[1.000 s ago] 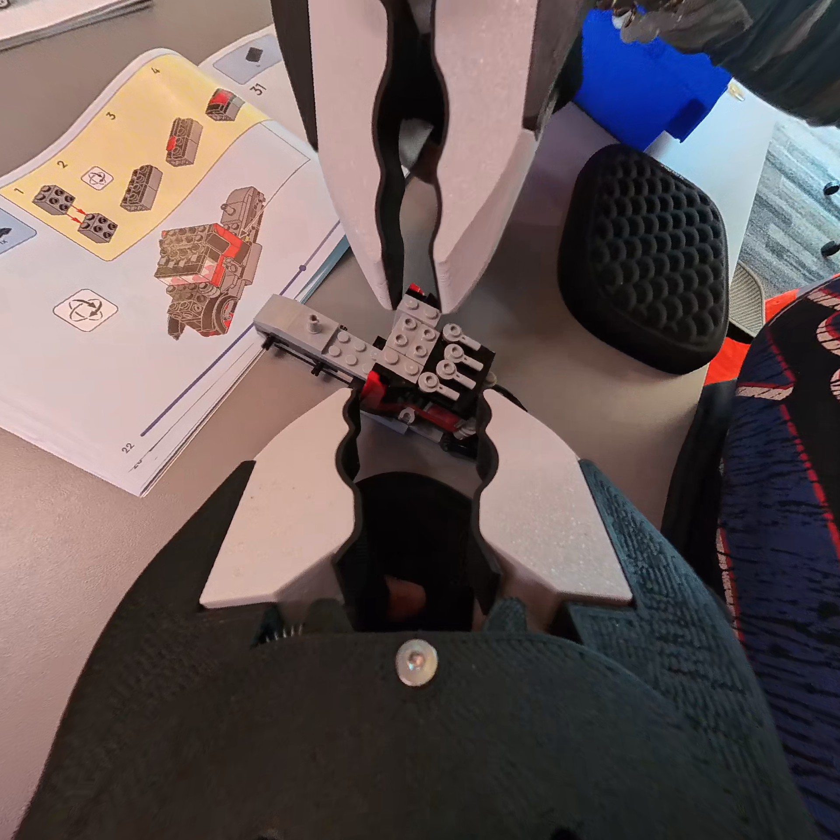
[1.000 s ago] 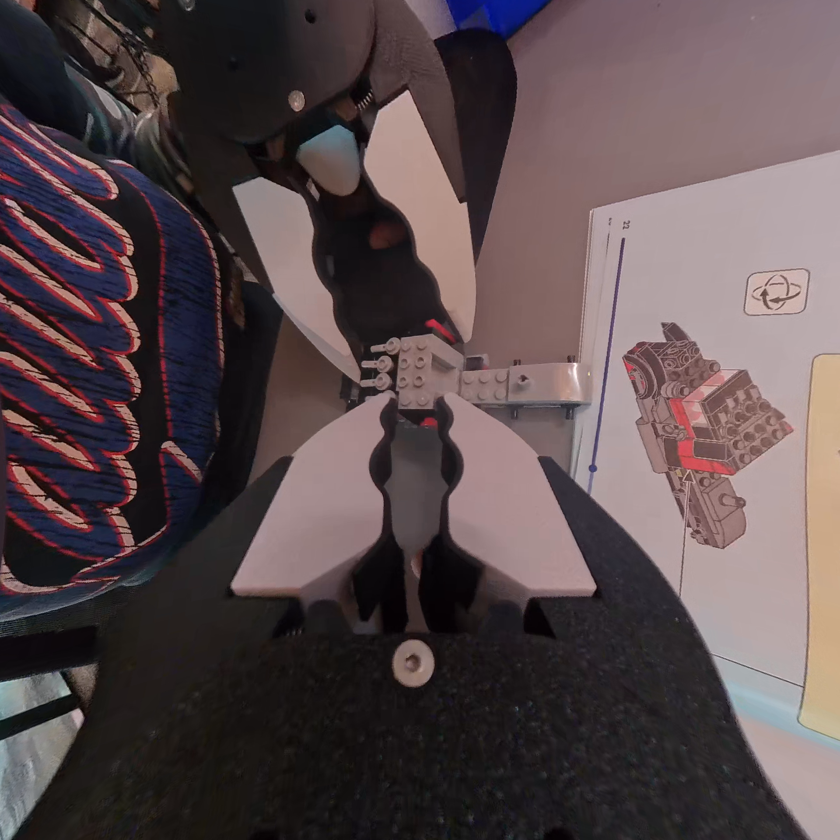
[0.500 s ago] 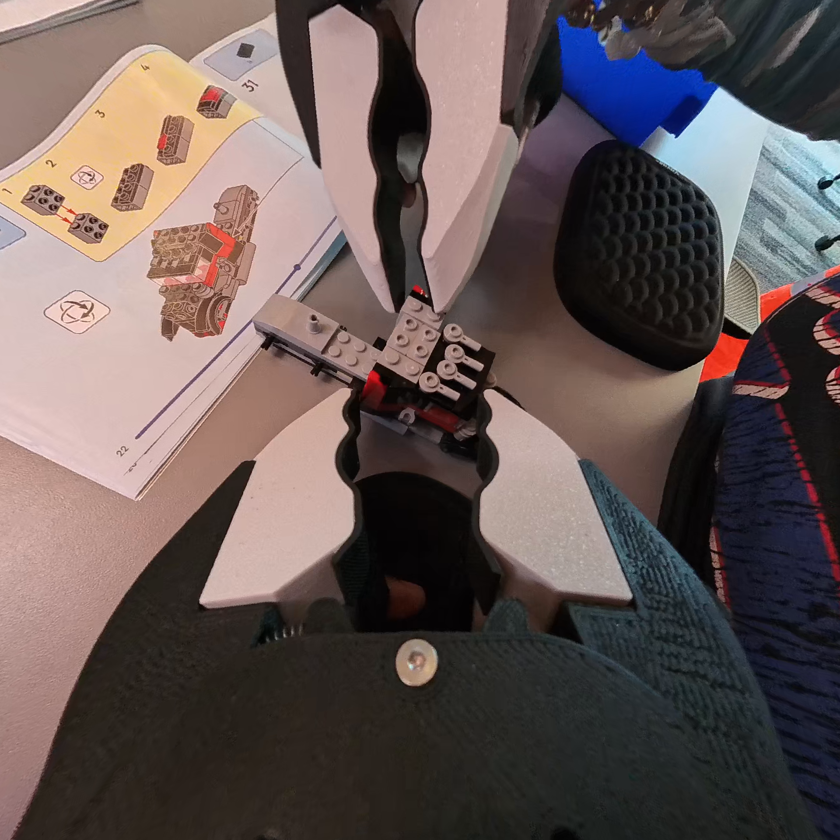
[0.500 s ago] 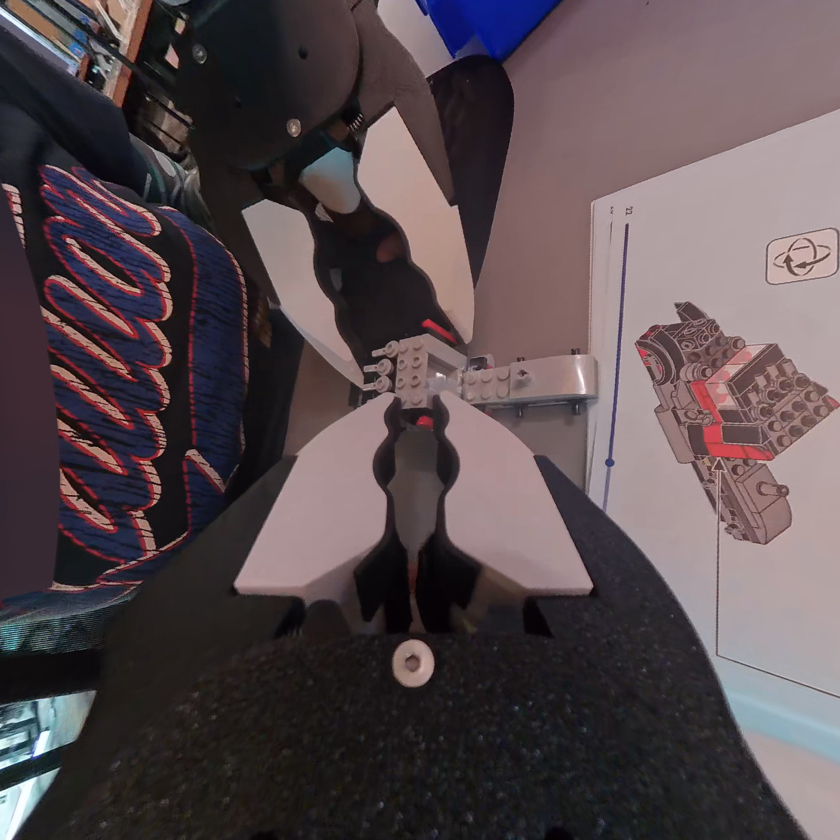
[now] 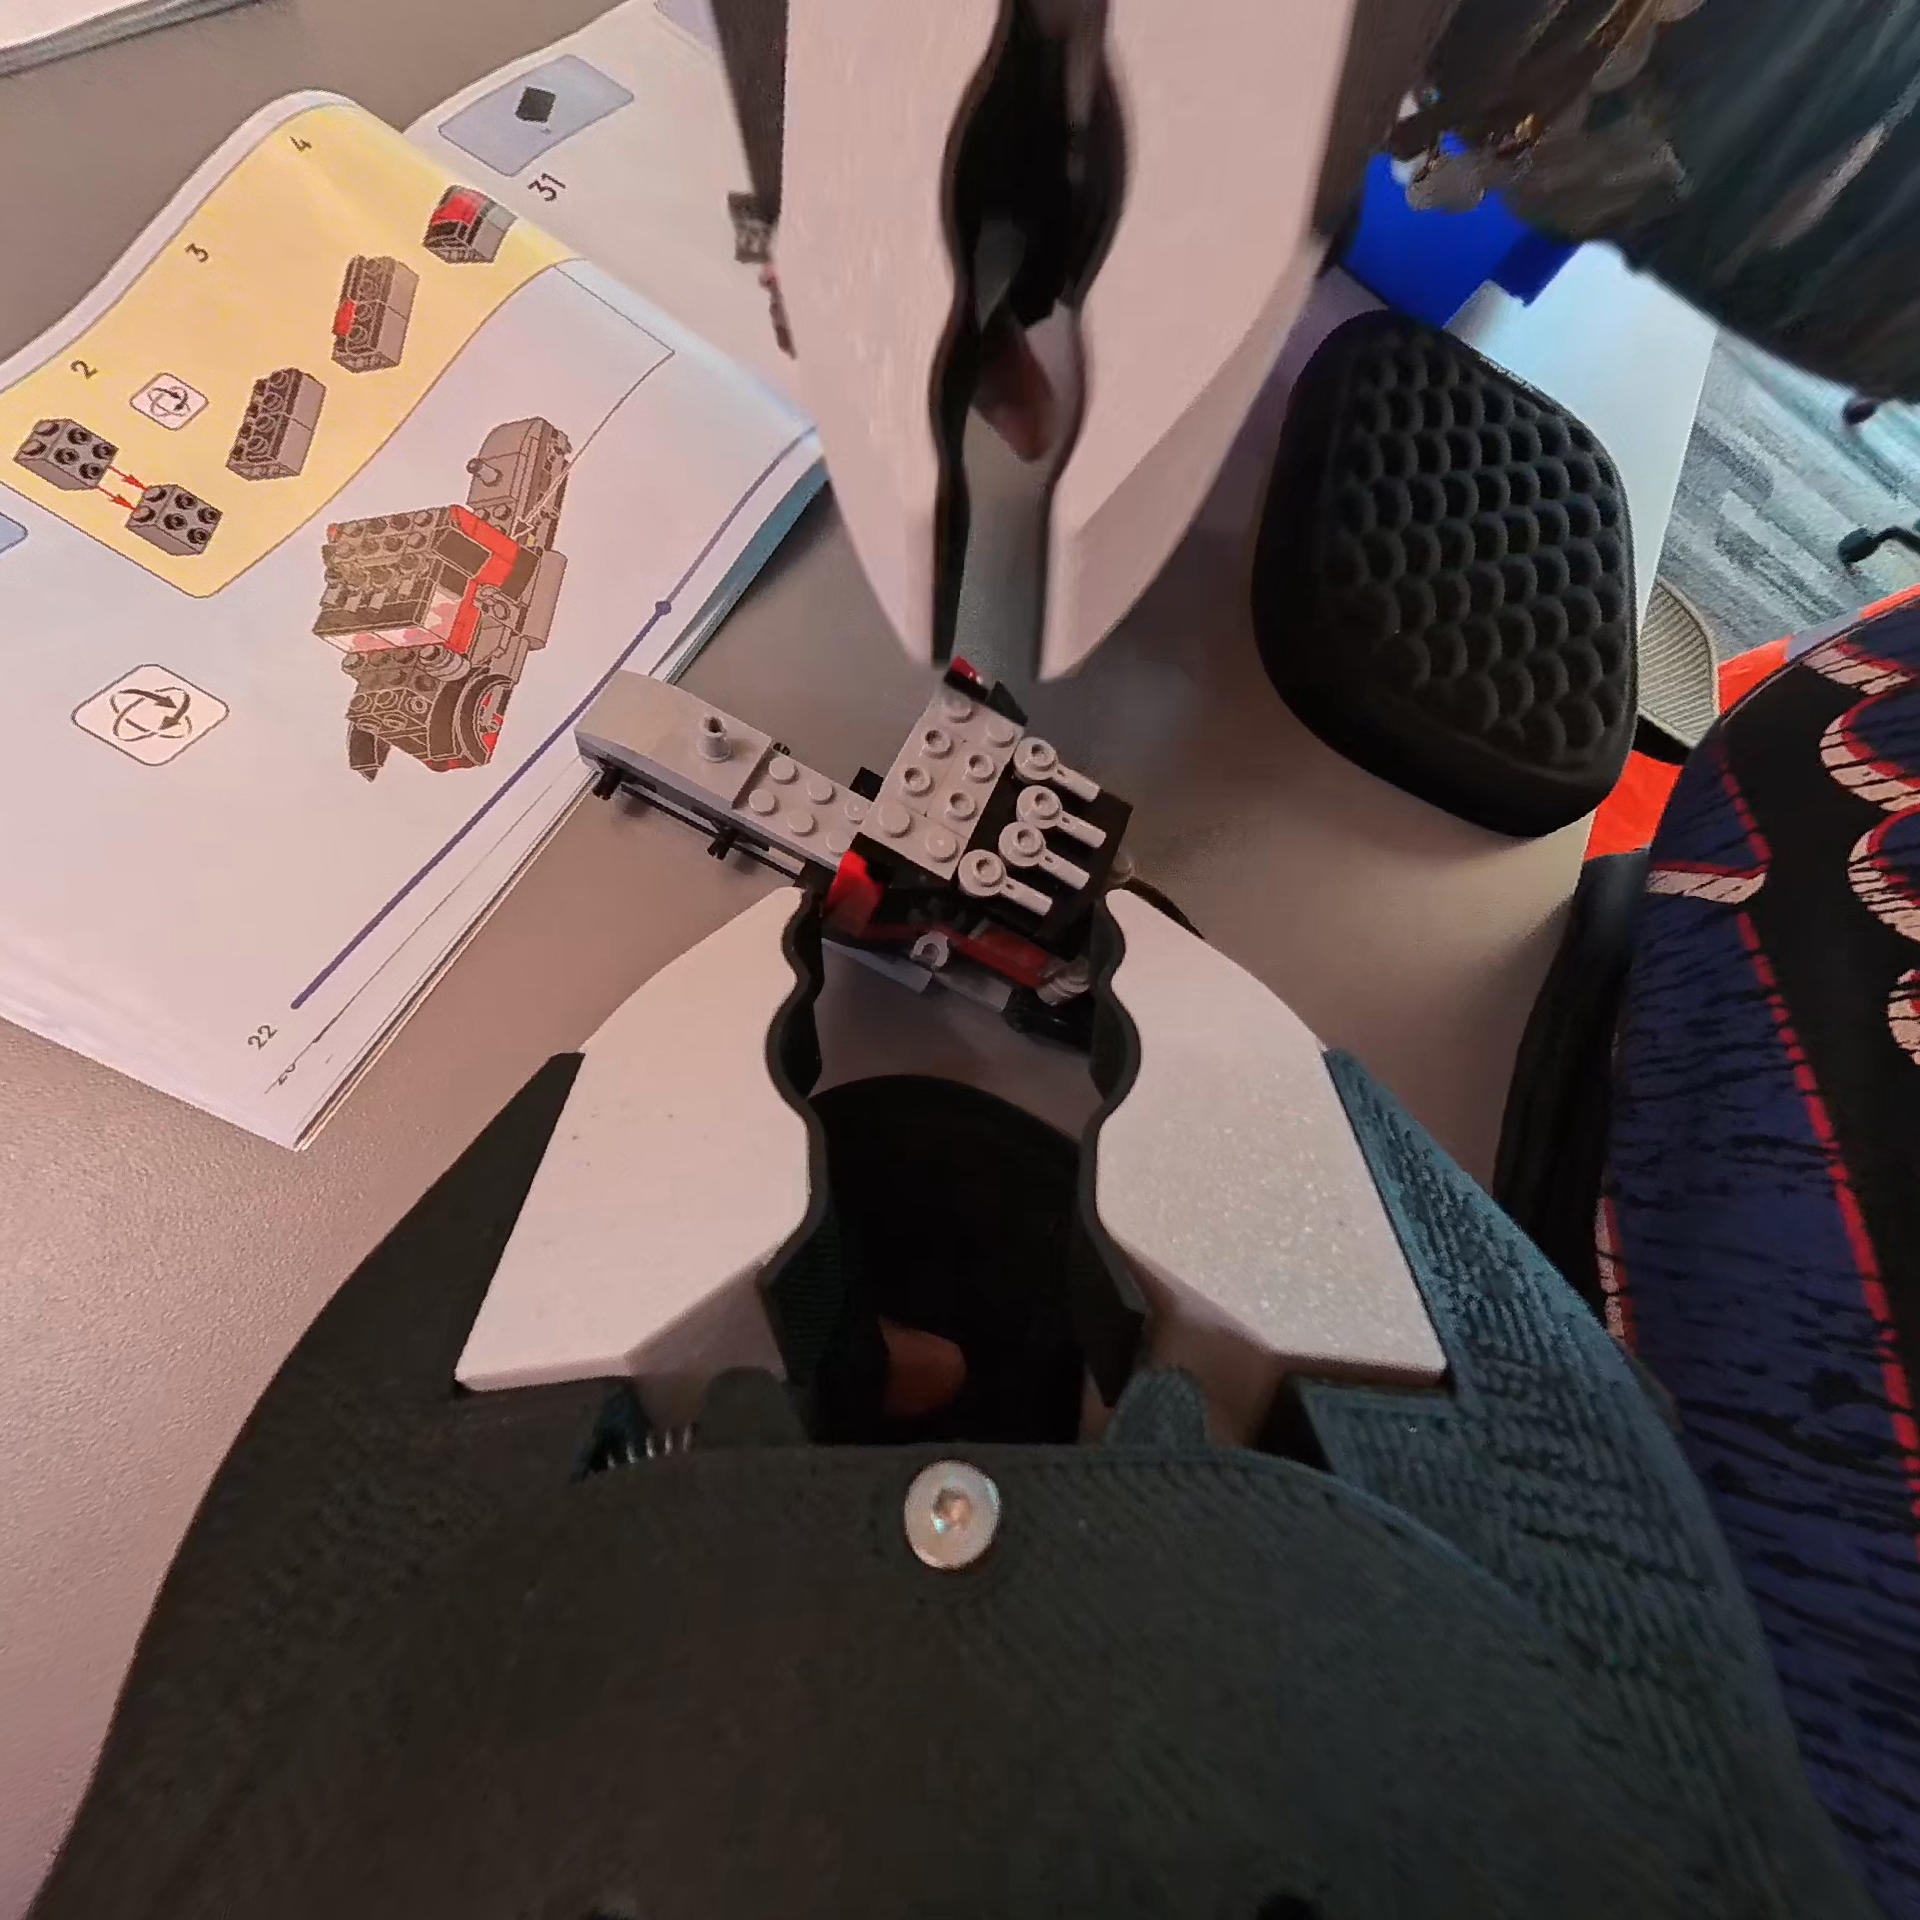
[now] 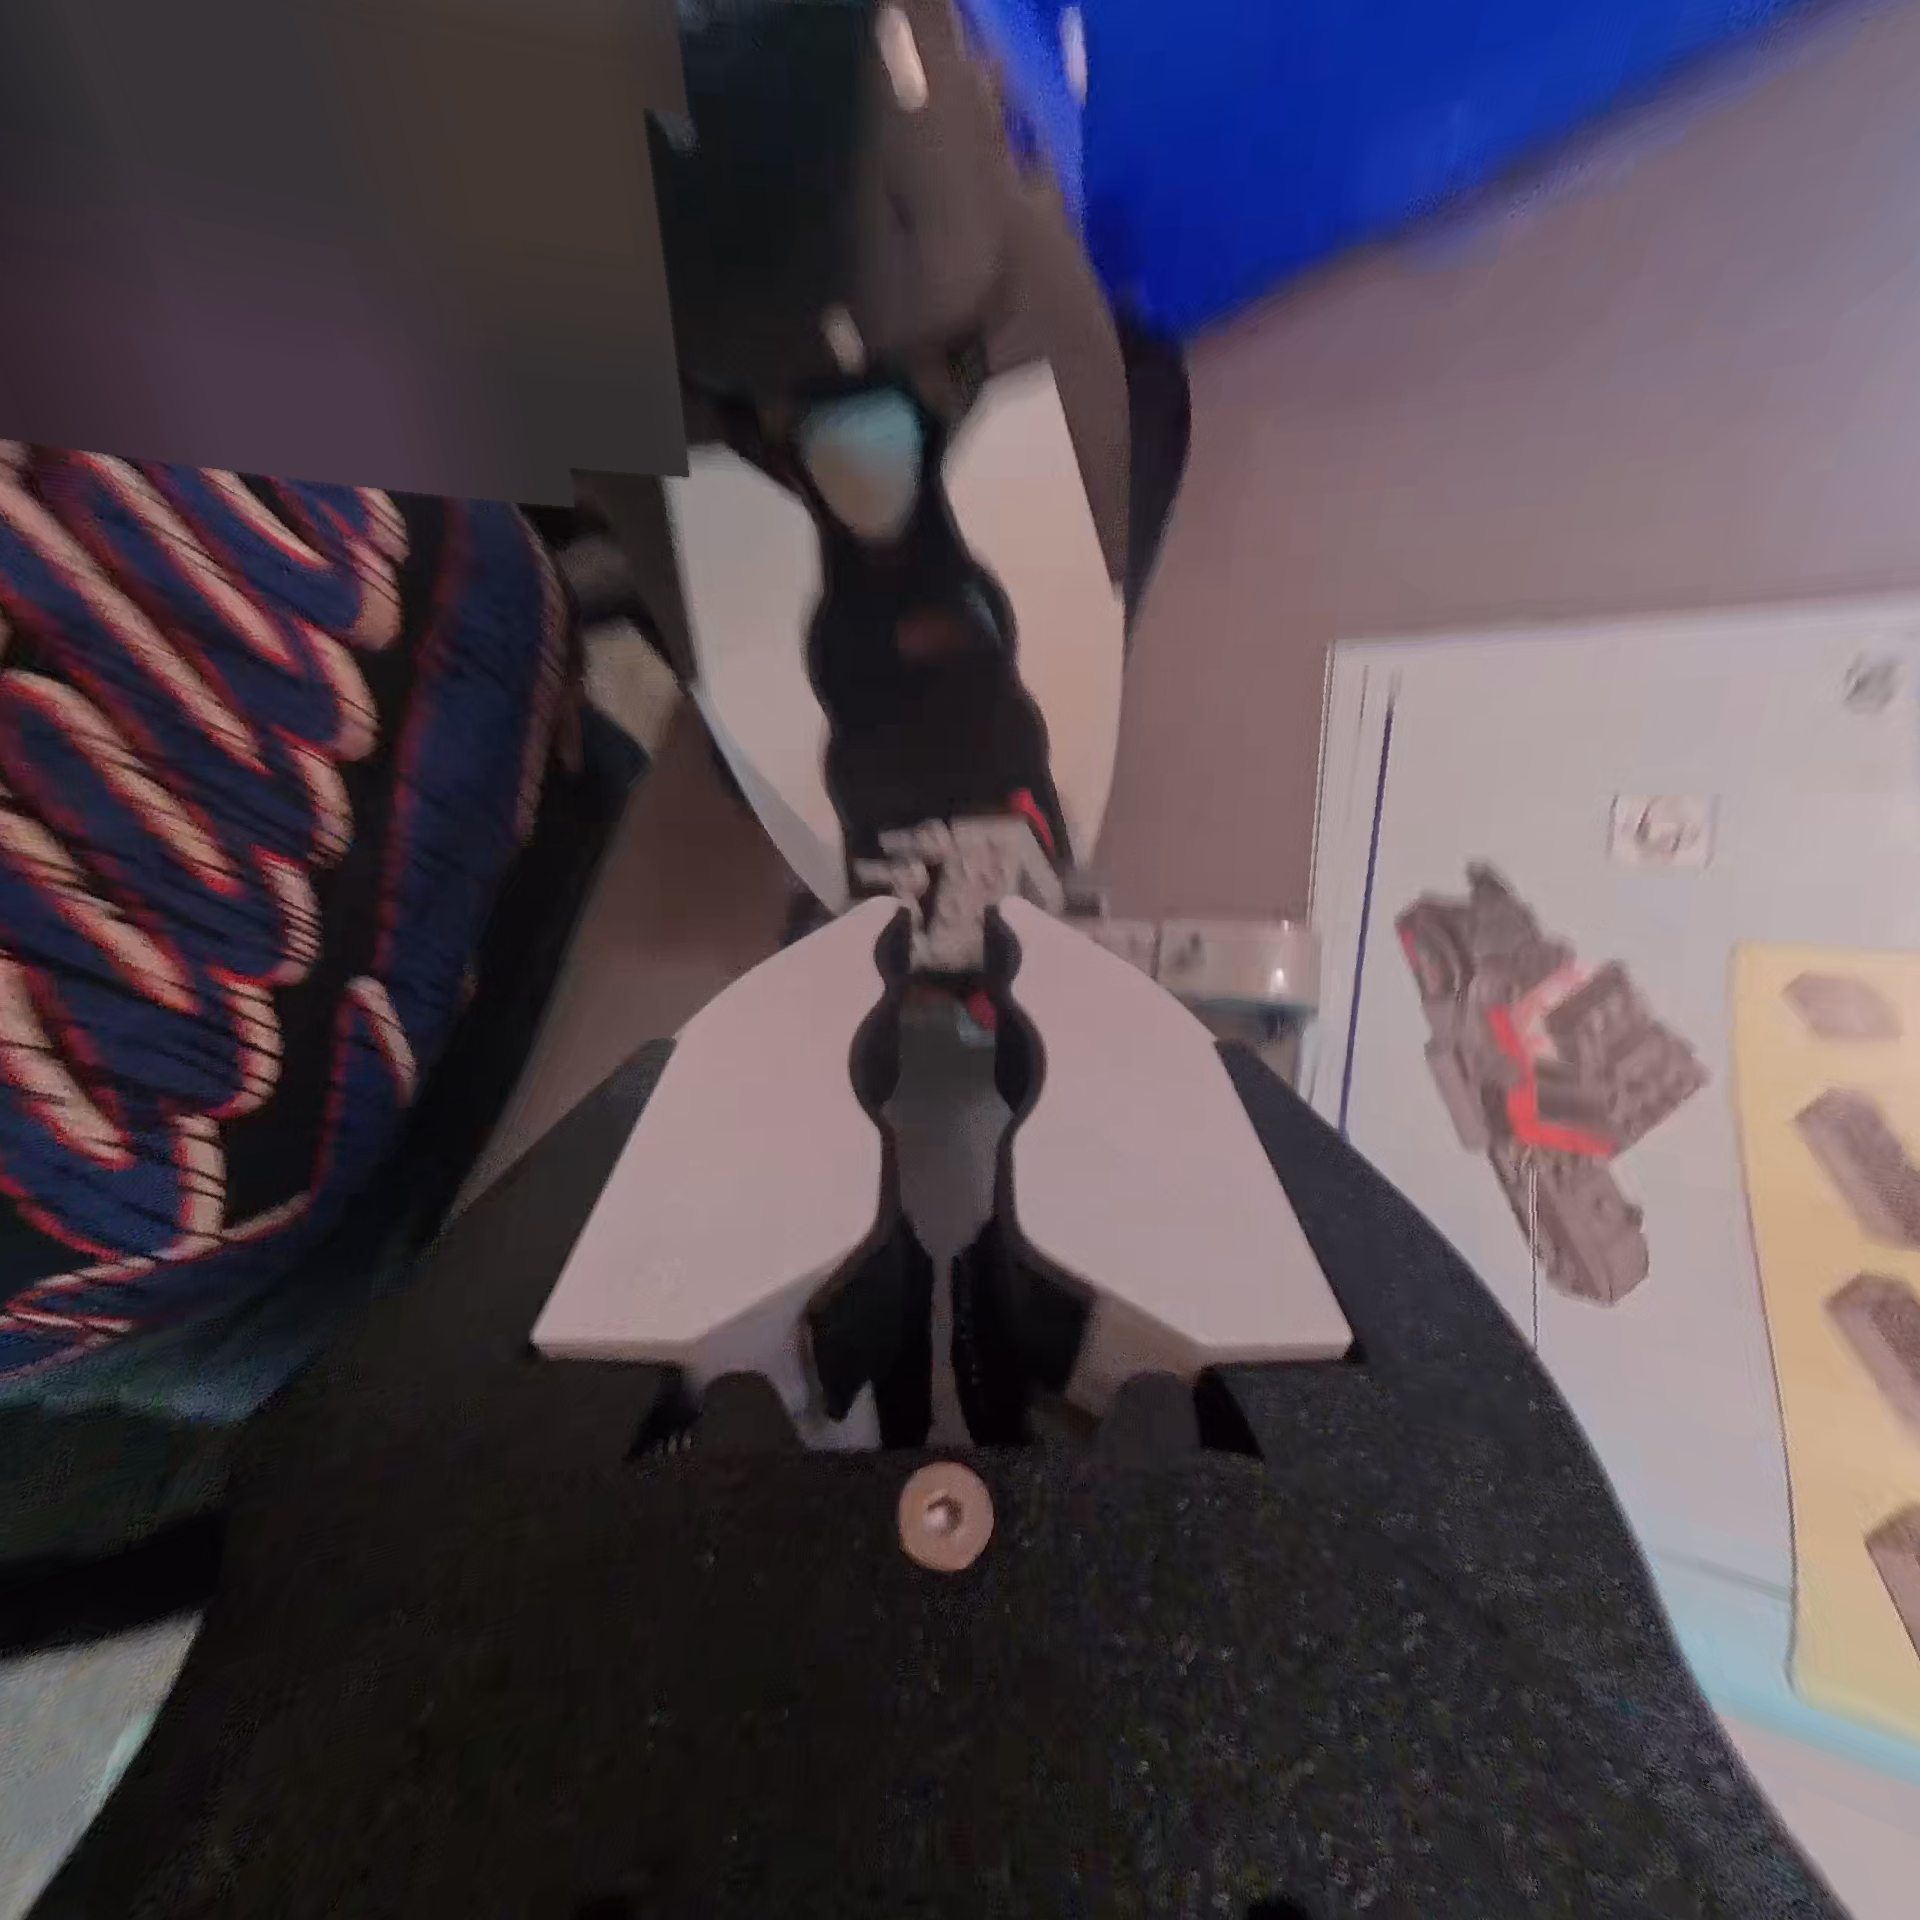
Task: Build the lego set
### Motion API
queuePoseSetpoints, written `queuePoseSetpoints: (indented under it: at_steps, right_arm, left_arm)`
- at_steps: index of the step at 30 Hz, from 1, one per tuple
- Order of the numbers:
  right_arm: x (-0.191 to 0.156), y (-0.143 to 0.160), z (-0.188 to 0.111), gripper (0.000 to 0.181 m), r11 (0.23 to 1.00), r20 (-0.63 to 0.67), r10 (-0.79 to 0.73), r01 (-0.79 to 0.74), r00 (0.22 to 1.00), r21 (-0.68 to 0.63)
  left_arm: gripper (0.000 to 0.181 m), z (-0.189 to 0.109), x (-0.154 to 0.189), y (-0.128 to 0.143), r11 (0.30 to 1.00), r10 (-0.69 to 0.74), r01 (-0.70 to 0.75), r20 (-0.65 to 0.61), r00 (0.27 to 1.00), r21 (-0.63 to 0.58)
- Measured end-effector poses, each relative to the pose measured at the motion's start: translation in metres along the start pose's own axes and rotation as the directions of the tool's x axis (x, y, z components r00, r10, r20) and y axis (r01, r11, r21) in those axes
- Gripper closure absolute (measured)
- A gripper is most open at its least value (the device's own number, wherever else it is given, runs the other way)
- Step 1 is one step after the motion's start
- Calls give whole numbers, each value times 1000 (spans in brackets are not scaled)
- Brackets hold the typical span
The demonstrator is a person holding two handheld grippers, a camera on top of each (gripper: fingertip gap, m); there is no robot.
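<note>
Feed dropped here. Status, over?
Left gripper jaws clamped on lego model. Right gripper at its far end, grip unclear in blur. Nothing in the way.

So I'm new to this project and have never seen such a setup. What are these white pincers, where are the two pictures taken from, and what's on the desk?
There is no robot here: a person holds a hand-held gripper in each hand, each with two white fingers and a camera looking along them.

In the left wrist view, the left hand-held gripper is at the bottom, clamped on the sides of a small grey, black and red lego model. The right hand-held gripper comes in from the top, its tips at the model's far end.

The right wrist view shows the same scene from the opposite side, blurred by motion; whether that gripper actually pinches the model is unclear.

On the grey table lie an open instruction booklet and a black textured pad.
</note>
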State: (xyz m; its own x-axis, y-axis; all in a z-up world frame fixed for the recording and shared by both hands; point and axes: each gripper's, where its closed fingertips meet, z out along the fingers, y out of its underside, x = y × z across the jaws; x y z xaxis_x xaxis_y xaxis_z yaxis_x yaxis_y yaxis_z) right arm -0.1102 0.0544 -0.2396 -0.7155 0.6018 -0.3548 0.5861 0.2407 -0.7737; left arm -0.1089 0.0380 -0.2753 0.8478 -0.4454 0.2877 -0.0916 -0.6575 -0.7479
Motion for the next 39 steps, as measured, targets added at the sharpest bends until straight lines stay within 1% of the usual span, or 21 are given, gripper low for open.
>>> queuePoseSetpoints:
  at_steps: [1,2,3,4,5,6,7,8,9,10,11,13,14,17,18,21,24,27,31,34,39]
  right_arm:
    - [-3,-16,-8,162,990,2,-5,4,1000,144]
    - [-3,-32,-18,149,958,-19,-3,8,1000,288]
    - [-1,-42,-29,137,917,-77,-26,55,997,395]
    - [1,-47,-40,129,880,-194,-92,171,977,442]
    - [4,-51,-49,105,833,-351,-151,310,924,458]
    - [7,-55,-56,61,784,-496,-177,427,850,451]
    - [7,-56,-61,34,751,-595,-190,506,781,424]
    - [4,-54,-60,33,747,-627,-197,530,754,402]
    - [1,-53,-58,33,747,-636,-186,528,749,404]
    - [-4,-52,-56,34,740,-634,-175,525,753,420]
    - [-7,-50,-55,47,742,-636,-167,521,754,422]
    - [-7,-32,-53,170,810,-617,-182,472,766,347]
    - [-4,-25,-54,181,845,-613,-133,413,779,341]
    - [-1,-1,-30,181,933,-487,-33,202,873,299]
    - [1,5,-24,181,950,-469,-4,150,883,274]
    - [3,6,-15,180,946,-410,55,84,910,313]
    - [9,10,-9,169,953,-375,112,8,920,304]
    - [9,12,0,174,950,-302,158,-61,940,306]
    - [8,13,2,172,933,-216,231,-153,949,326]
    - [9,13,3,173,924,-194,267,-193,944,330]
    - [9,13,4,172,941,-215,260,-198,941,274]
  left_arm:
    - [132,0,0,0,1000,-2,2,1,1000,1]
    - [132,0,0,0,1000,-4,4,1,1000,2]
    - [132,-1,-1,0,1000,-6,6,1,1000,3]
    - [132,-1,0,0,1000,-6,6,0,1000,4]
    - [132,-1,0,-1,1000,-8,8,-3,1000,5]
    - [131,-1,0,-1,1000,-12,12,-9,1000,9]
    - [131,-2,0,-2,1000,-17,17,-17,1000,16]
    - [130,-3,1,-3,999,-20,21,-30,999,27]
    - [127,-5,3,-5,999,-21,23,-42,999,43]
    - [125,-8,3,-8,998,-20,23,-49,999,63]
    - [124,-10,4,-10,996,-16,21,-51,999,84]
    - [125,-15,3,-13,994,5,0,-36,999,113]
    - [127,-16,1,-14,992,21,-18,-20,1000,121]
    - [132,-15,0,-15,992,64,-65,10,998,111]
    - [133,-13,0,-14,992,73,-74,17,997,102]
    - [135,-8,0,-15,991,102,-104,33,994,88]
    - [138,-6,1,-14,990,117,-120,37,992,79]
    - [139,-6,1,-14,990,116,-118,30,993,80]
    - [139,-6,1,-14,990,112,-114,24,993,89]
    - [139,-6,1,-14,989,112,-113,21,993,94]
    - [140,-6,1,-14,989,107,-108,10,994,100]
